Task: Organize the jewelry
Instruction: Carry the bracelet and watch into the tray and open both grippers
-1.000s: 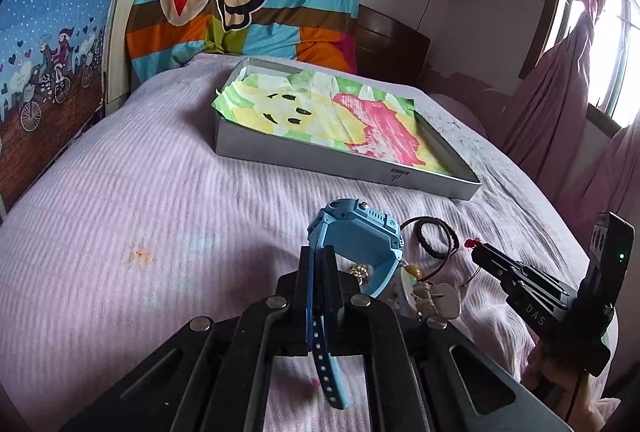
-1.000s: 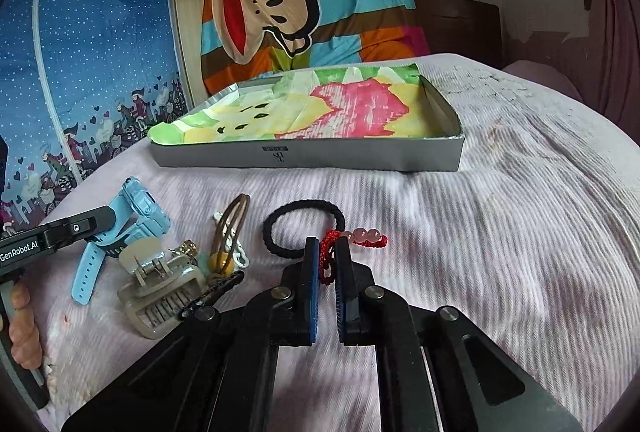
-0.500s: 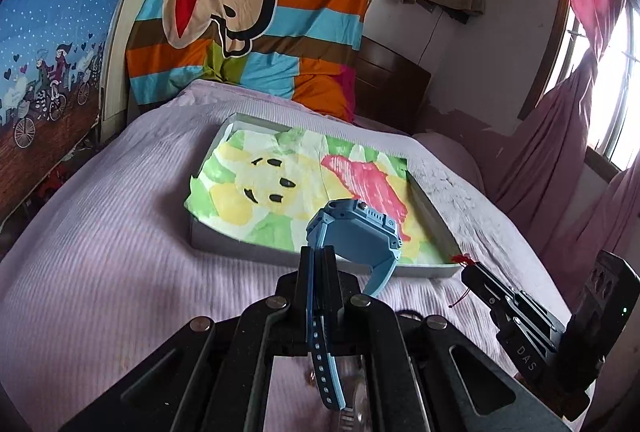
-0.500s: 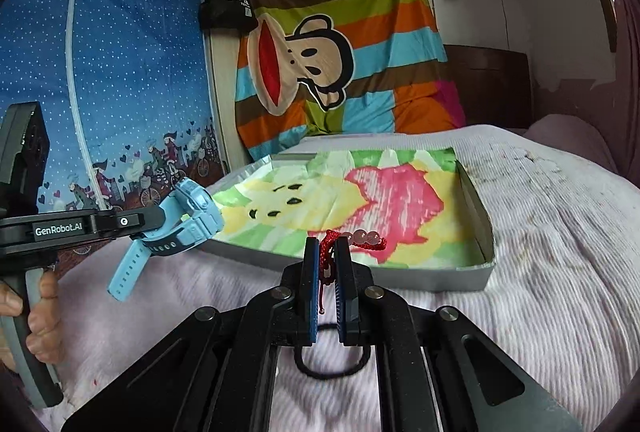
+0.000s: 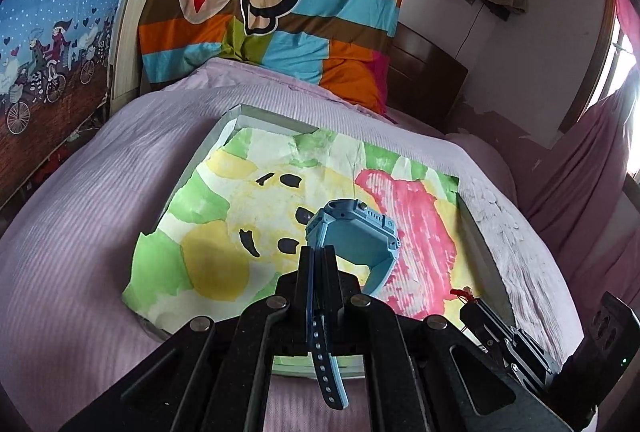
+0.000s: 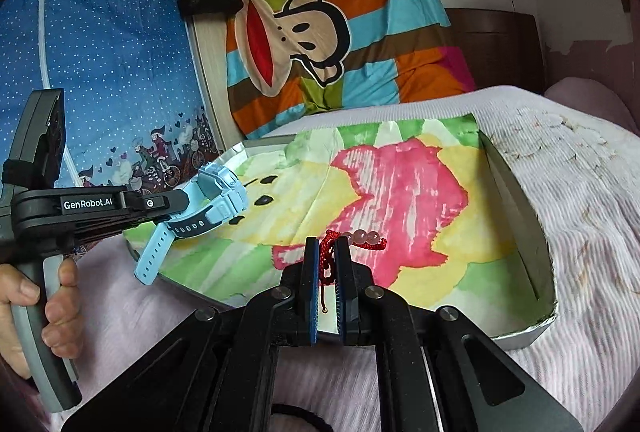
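Up front, we see the left gripper [image 5: 318, 256] clamped on the strap of a light blue plastic wristwatch [image 5: 354, 232], its chunky square case held out above the shallow grey cardboard box [image 5: 208, 152], with the loose strap end dangling down between the black arms. From the right wrist view the same watch [image 6: 212, 198] hangs over the box's left edge, and a person's hand [image 6: 44, 308] grips the left tool's handle. Our right gripper [image 6: 327, 252] is pinched on a red cord bracelet with pale pink beads [image 6: 352, 238], the beads sticking out to the right above the painted paper lining [image 6: 400, 200] in green, yellow and pink. Beneath the box [image 6: 520, 332] lies a lilac ribbed bedspread [image 6: 580, 232]; behind it a striped cartoon-monkey blanket [image 6: 320, 32] drapes the headboard.
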A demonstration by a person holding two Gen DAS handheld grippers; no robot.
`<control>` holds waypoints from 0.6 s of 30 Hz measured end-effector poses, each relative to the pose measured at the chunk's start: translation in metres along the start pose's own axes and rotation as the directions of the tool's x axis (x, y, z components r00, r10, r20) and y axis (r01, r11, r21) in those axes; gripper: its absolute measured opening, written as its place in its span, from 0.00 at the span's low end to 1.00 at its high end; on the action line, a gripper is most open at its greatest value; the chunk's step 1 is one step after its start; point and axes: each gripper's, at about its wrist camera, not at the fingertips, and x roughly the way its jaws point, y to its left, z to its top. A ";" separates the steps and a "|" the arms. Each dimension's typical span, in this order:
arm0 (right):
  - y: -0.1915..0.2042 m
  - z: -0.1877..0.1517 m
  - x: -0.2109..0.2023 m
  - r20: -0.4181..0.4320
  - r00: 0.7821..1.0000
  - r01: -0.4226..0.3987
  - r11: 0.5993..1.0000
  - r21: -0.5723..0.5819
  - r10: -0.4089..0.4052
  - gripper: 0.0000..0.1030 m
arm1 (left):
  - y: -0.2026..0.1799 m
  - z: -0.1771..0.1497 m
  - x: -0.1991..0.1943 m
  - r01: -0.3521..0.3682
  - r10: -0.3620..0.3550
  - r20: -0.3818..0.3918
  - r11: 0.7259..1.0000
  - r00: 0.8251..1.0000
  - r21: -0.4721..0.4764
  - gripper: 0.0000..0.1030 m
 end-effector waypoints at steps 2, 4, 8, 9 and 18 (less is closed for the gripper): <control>-0.003 -0.004 0.008 -0.026 1.000 -0.001 1.000 0.011 0.001 0.06 | 0.000 -0.002 0.006 -0.005 0.005 -0.016 1.000 1.000 0.001 0.04; -0.002 -0.007 0.012 -0.036 0.999 0.000 1.000 0.003 0.000 0.06 | -0.001 -0.002 0.010 -0.004 0.004 -0.031 1.000 0.999 0.005 0.04; 0.002 -0.007 0.017 -0.059 0.998 0.015 1.000 -0.020 -0.016 0.07 | -0.008 -0.006 0.013 -0.028 0.031 -0.048 0.998 0.998 0.049 0.06; 0.002 -0.007 0.017 -0.061 0.998 0.016 1.000 -0.020 -0.017 0.07 | -0.009 -0.006 0.013 -0.038 0.040 -0.051 0.998 0.998 0.052 0.06; -0.002 -0.008 -0.005 -0.024 0.997 0.075 0.997 -0.028 -0.076 0.21 | -0.001 -0.012 -0.003 -0.017 0.018 -0.015 0.999 1.000 0.044 0.16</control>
